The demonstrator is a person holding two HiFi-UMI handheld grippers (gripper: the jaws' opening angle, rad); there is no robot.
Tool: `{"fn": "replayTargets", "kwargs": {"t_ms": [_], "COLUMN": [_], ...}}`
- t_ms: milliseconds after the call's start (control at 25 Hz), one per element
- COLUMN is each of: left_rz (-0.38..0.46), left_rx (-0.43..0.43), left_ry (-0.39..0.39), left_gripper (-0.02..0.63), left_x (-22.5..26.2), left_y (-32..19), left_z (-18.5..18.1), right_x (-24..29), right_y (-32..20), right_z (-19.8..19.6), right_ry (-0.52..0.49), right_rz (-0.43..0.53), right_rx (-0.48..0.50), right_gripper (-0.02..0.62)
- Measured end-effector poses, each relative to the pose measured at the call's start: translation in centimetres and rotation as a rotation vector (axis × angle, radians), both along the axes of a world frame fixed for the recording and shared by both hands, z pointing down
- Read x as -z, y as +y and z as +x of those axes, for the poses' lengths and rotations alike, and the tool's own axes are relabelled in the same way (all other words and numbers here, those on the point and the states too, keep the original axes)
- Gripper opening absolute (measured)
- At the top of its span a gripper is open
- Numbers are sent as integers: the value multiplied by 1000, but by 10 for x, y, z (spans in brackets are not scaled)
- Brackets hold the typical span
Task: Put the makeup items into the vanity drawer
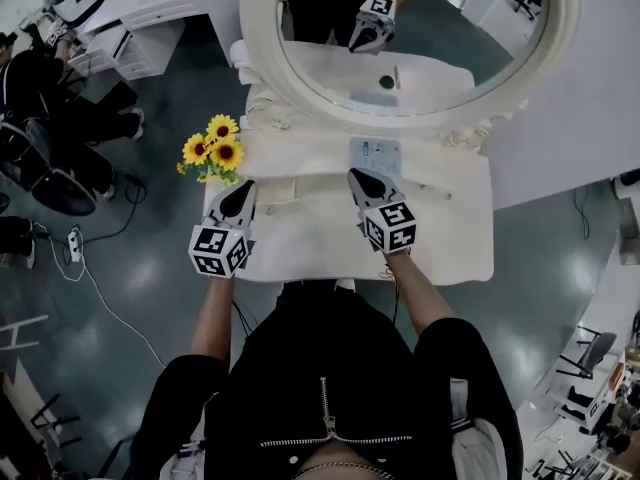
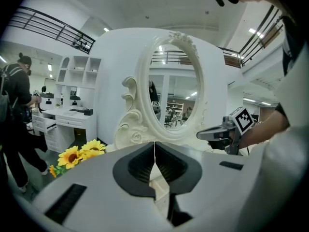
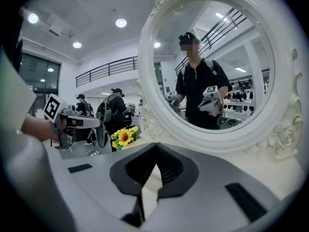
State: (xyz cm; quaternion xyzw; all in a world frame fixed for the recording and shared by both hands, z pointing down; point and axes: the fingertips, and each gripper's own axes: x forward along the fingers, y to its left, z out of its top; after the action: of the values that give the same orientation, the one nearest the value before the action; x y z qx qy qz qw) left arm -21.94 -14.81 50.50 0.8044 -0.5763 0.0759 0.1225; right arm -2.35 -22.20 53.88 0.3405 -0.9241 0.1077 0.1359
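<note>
A cream vanity table (image 1: 450,238) with an oval mirror (image 1: 262,28) stands in front of me. A pale flat packet (image 1: 374,154) lies on its top, just beyond my right gripper (image 1: 355,175). That gripper is shut with nothing between its fingers, and the right gripper view (image 3: 156,145) shows its tips meeting. My left gripper (image 1: 243,190) hovers over the table's left part, also shut and empty (image 2: 154,143). The mirror reflects a small dark round item and a reddish stick on the tabletop. I cannot make out a drawer front from here.
Yellow sunflowers (image 1: 213,150) sit at the vanity's left corner, close to the left gripper. A person in dark clothes (image 1: 40,98) is at the far left. Cables (image 1: 90,268) trail over the grey floor there. White desks (image 1: 150,8) stand at the top left.
</note>
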Motion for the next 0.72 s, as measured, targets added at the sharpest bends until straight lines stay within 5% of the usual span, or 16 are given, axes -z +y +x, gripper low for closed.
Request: {"fn": "replayTargets", "kwargs": {"t_ms": [400, 720], "left_rz": [6, 1], "left_rx": [-179, -236], "left_ry": [7, 12], "left_gripper": [21, 21], "left_x": [-2, -5], "left_y": [-30, -37], "left_z": [83, 111], "right_x": [10, 5], "right_y": [-1, 4], "right_z": [100, 148], "right_ry": [-1, 36], "right_rz": [32, 58], "right_rx": [-205, -316], "right_gripper": [6, 37]}}
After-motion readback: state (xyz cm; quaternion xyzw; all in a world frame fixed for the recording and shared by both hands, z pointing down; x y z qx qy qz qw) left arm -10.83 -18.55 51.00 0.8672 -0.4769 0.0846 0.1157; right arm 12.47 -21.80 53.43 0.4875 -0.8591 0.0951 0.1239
